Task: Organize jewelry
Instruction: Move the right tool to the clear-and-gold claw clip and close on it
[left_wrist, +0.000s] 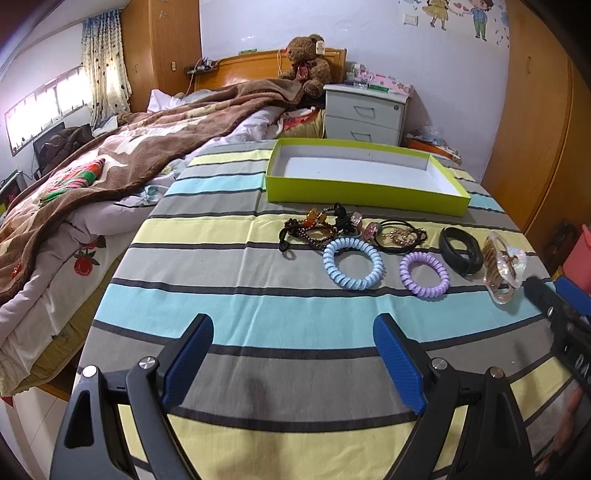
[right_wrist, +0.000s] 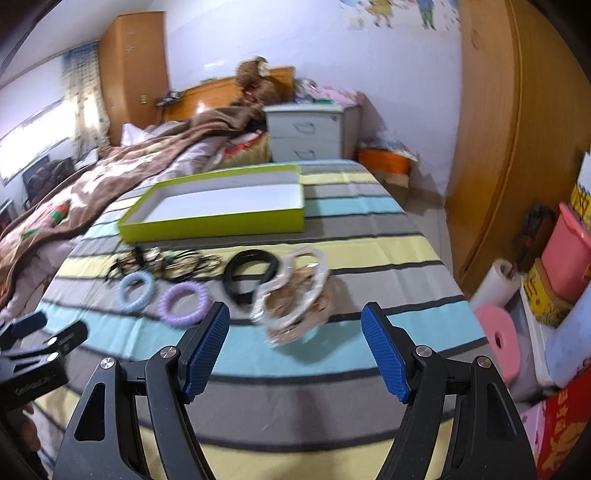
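- The clear, shell-patterned plastic hair claw lies on the striped cloth just ahead of my right gripper, at the right end of the row of pieces; it is blurred in the right wrist view but sharp in the left one.
- I judge it light, rigid and slick, likely brittle at the teeth, so I would close across its broad body rather than a loop.
- Just left of it sits the black bangle, stiff too; then the lilac spiral hair tie and the pale blue spiral hair tie, both springy and easy to pinch through the ring.
- Behind them is a tangle of beaded bracelets and black elastics, which may drag together.
- Both my tools stand wide apart and hold nothing; my left gripper hangs over bare cloth.
- The shallow lime-green cardboard tray beyond the row is empty, its low wall easy to clear.
- The cloth's right edge drops off near the claw.
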